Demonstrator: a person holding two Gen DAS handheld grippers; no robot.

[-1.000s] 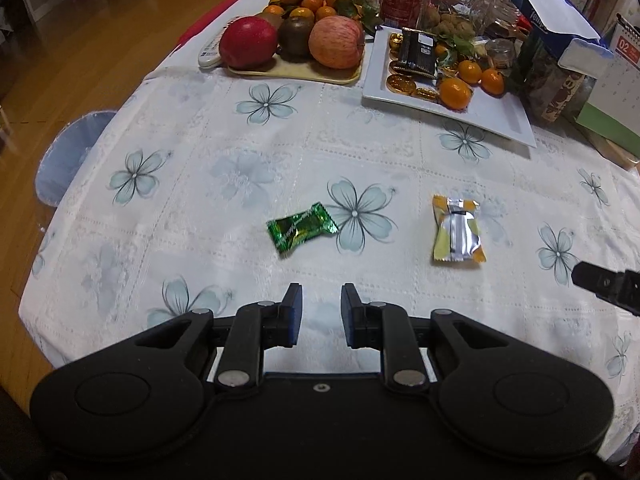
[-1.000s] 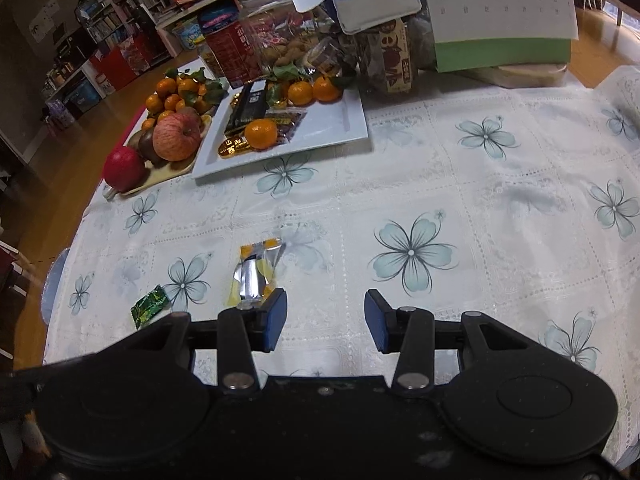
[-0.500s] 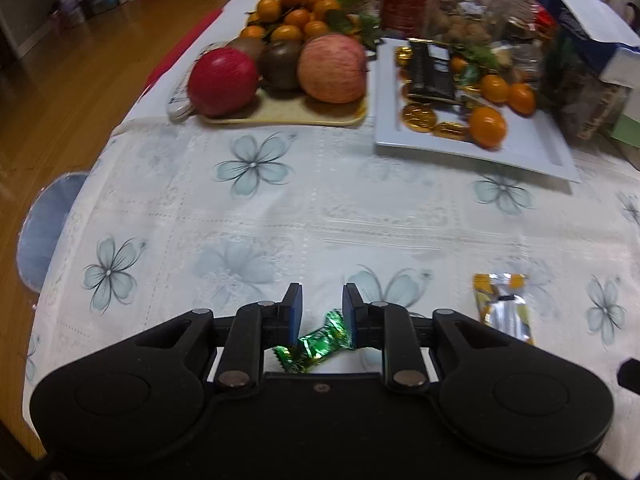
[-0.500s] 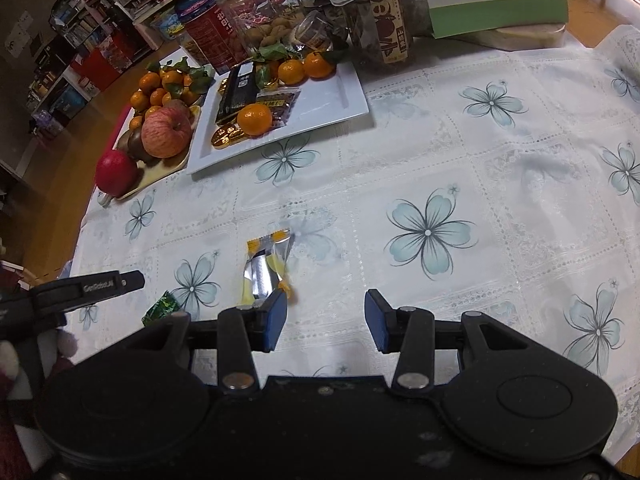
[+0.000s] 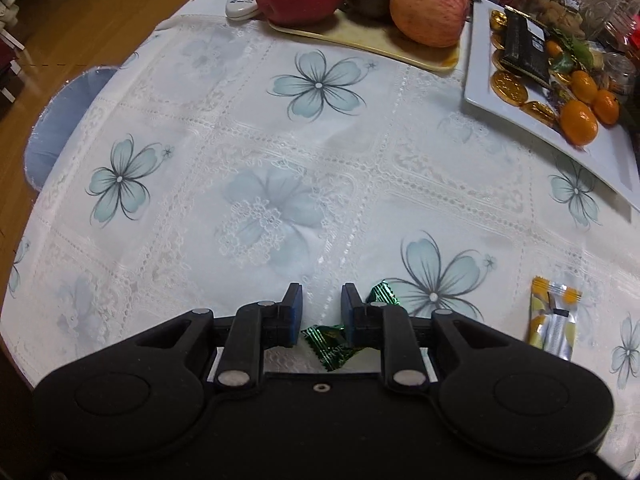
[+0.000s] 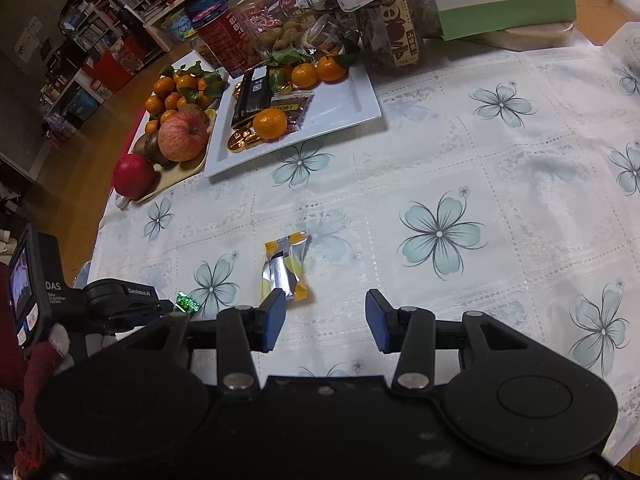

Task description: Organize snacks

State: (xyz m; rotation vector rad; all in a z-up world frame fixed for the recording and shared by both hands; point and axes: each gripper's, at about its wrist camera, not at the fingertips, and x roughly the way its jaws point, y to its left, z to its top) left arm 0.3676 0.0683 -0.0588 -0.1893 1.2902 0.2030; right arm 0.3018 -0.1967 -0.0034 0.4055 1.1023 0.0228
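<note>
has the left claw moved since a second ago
Yes. The left claw has come forward and down over the green candy, which now lies between its fingers; the flower beside the candy has dropped from mid-frame to beside the fingertips.

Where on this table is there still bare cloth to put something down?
Free: the wide stretch of tablecloth right of the yellow snack packet, below the white plate; also the cloth between the fruit tray and the green candy. Crowded: the far edge, packed with jars and fruit.
</note>
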